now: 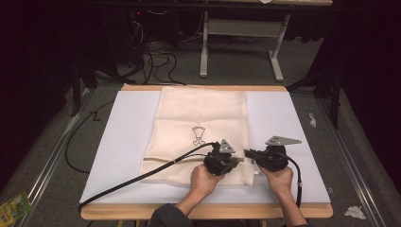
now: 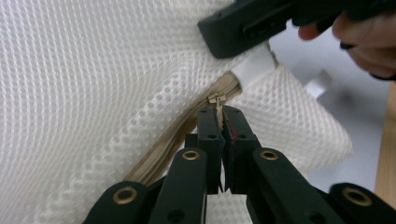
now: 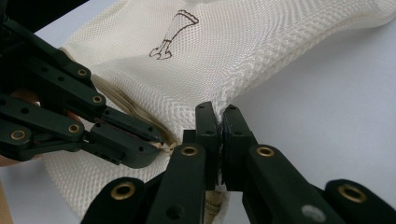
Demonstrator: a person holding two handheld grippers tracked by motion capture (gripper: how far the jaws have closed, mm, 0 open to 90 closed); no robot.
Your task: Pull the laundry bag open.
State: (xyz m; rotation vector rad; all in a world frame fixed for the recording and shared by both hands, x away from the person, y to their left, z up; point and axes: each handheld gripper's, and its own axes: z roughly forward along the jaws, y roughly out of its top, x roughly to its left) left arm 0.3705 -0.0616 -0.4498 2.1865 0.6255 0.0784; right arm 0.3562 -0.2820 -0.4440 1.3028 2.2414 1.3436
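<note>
Cream mesh laundry bag (image 1: 201, 127) lies flat on the white sheet (image 1: 127, 142) covering the worktop (image 1: 208, 211), stretching from the far edge to just short of the near edge, a small dark print (image 1: 198, 135) at its middle. A tan zipper (image 1: 163, 160) runs across the bag near its near end.

Left hand-held gripper (image 2: 220, 122) is clenched on the little metal zipper pull (image 2: 217, 100), jaws pinched tight on it at the right end of the zipper track. Right hand-held gripper (image 3: 219, 126) is clenched on the mesh at the bag's right edge, beside the white end tab (image 2: 254, 69), just next to the left one. The two hand-held grippers sit nearly touching at the near right part of the bag.

Handling, judged: the bag looks very light, soft and floppy, with no stiffness at all; it bunches and ripples wherever it is pulled, as the folds in the right gripper view show. The open weave should give decent grip but could snag or stretch. The pull is small, hard and slick, so it could slip out if tugged at an angle. Best holds look like the ones in use: the pull itself for sliding, and the seam beside the zipper end to keep the track taut. Pull along the track, not upward, or the whole bag will drag across the sheet.
</note>
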